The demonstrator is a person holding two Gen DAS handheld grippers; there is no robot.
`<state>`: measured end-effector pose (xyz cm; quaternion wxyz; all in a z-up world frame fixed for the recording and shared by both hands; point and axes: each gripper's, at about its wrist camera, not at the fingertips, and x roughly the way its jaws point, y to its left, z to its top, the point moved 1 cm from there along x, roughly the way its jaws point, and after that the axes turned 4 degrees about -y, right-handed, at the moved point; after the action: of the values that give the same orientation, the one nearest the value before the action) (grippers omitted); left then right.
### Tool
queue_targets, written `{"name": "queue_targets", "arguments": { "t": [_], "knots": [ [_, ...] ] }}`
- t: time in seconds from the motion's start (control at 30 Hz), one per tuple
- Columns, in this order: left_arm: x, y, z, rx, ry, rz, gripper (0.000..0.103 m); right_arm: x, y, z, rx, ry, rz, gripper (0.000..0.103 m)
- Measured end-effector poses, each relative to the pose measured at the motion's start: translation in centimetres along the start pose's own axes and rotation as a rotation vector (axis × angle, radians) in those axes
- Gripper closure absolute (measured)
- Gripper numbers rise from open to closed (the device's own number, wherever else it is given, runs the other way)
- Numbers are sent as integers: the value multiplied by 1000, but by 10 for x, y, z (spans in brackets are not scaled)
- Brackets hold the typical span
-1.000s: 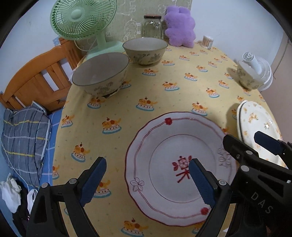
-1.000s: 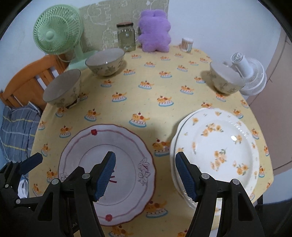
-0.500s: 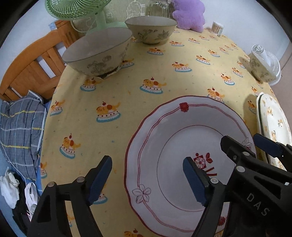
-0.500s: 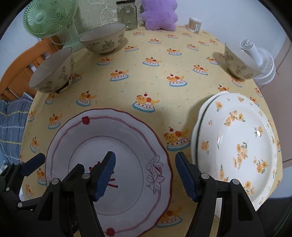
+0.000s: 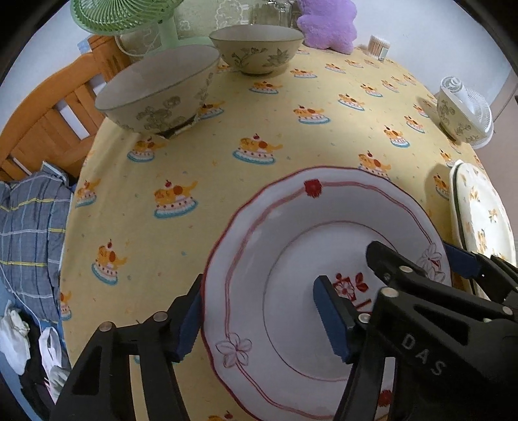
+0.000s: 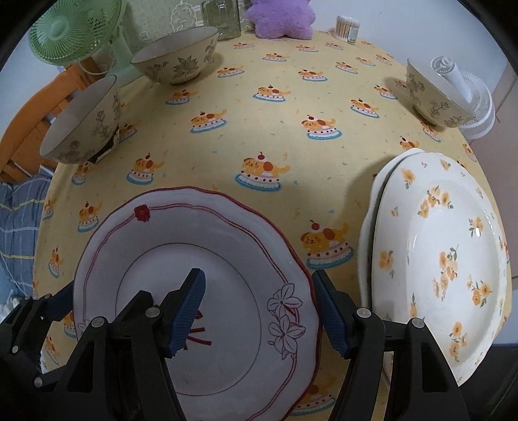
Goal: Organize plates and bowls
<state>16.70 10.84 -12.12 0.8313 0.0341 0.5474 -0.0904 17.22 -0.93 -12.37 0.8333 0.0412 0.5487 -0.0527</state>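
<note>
Both grippers, left (image 5: pixel 259 320) closing and right (image 6: pixel 259 307) spread, straddle opposite rims of the red-trimmed plate (image 6: pixel 194 259); uneven pinching could tip it.

A bench with a yellow cloth (image 6: pixel 246 136) holds a red-rimmed plate (image 6: pixel 226 259) near, stacked flowery plates (image 6: pixel 453 265) right, two bowls (image 6: pixel 176 58) far left, one bowl (image 6: pixel 435 97) far right, a purple toy (image 6: pixel 281 19) far.

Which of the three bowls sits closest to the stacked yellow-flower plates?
The bowl at the table's far right, by the white fan, just beyond the stacked plates. The other two bowls sit far left.
</note>
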Motion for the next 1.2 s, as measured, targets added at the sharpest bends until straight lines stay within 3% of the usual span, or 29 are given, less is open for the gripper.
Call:
{"name": "queue_targets", "arguments": {
  "t": [0.6, 1.2],
  "knots": [
    [-12, 8, -10, 4, 31, -28, 37, -12, 9, -13, -1, 40, -17, 32],
    [-70, 4, 3, 12, -77, -39, 37, -78, 16, 1, -18, -63, -35, 32]
  ]
}}
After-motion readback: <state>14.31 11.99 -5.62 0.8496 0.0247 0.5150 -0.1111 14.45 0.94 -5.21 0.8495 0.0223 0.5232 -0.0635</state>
